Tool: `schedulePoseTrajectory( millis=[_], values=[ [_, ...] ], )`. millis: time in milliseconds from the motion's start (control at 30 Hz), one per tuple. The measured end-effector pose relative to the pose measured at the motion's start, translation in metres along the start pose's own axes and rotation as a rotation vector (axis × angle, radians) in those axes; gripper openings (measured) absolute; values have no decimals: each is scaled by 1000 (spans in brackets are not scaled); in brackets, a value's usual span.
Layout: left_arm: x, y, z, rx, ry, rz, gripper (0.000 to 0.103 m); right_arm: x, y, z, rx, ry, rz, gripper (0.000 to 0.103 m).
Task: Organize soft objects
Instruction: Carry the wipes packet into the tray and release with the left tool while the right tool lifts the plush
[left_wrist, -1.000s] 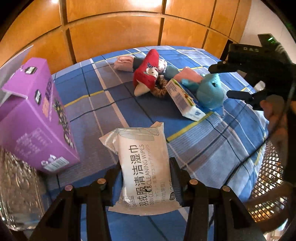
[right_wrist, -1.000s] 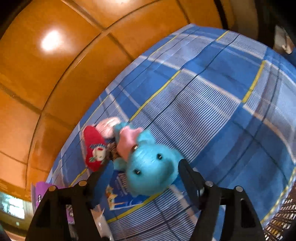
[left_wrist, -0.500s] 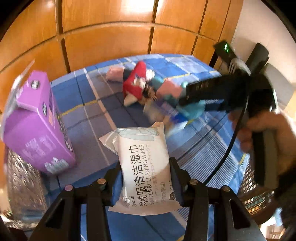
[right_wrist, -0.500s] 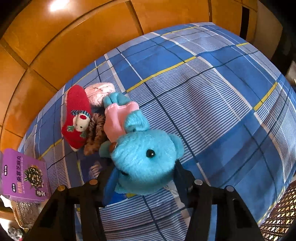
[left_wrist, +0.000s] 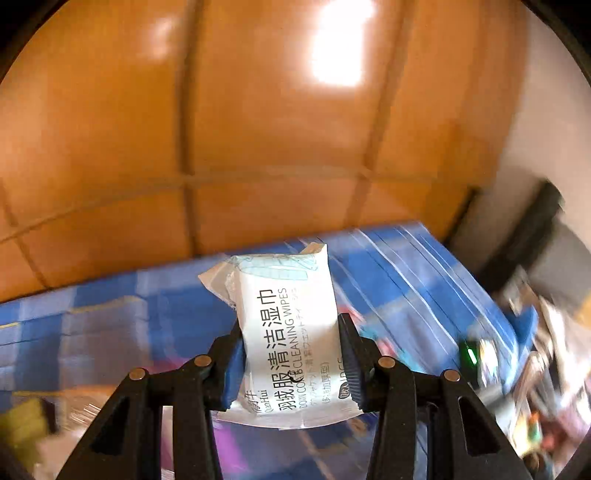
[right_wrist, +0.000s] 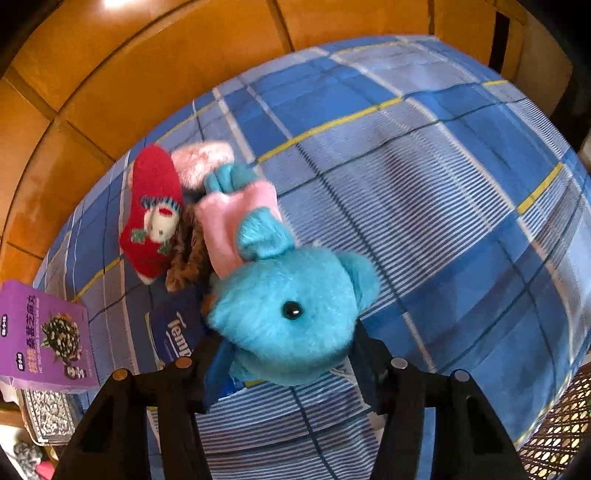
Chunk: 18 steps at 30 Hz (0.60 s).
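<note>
Your left gripper (left_wrist: 290, 360) clamps one wipes pack (left_wrist: 286, 332) aloft, your right gripper (right_wrist: 291, 354) squeezes one blue plush (right_wrist: 291, 314) above the plaid bed (right_wrist: 424, 192); either may slip if swung fast; remaining: one red sock (right_wrist: 153, 221), one purple box (right_wrist: 44, 332), one tissue pack (right_wrist: 173, 332).

1. Left wrist view is warm and bright, with a blown-out white glare patch on the glossy wood panelling (left_wrist: 258, 122) up top.
2. Heavy motion smear across the blue plaid bedspread (left_wrist: 424, 280) and the right edge; only the wipes pack (left_wrist: 291, 332) stays sharp enough to read.
3. Right wrist view is much crisper, evenly lit, with soft blur on the blue plush bear (right_wrist: 288, 314).
4. Both have strong fisheye bending and black corners.
</note>
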<state>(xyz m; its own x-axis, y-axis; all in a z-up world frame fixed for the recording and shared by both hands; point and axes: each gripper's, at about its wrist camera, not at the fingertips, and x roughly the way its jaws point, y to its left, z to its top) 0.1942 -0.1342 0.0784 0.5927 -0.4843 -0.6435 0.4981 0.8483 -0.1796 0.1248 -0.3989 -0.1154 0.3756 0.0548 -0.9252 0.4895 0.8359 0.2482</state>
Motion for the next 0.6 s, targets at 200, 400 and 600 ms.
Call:
schedulePoseTrajectory(
  millis=[200,400,600],
  values=[
    [-50,106,-3,-159,-89,200,46,1,2,1,-6,-2,-5,58],
    [-109,186,-88,-269,-109,344,46,-1,10,-2,-58,-19,-37,55],
    [-149,229,-189,-428,-81,431,46,-5,18,-9,-86,-33,-57,54]
  ],
)
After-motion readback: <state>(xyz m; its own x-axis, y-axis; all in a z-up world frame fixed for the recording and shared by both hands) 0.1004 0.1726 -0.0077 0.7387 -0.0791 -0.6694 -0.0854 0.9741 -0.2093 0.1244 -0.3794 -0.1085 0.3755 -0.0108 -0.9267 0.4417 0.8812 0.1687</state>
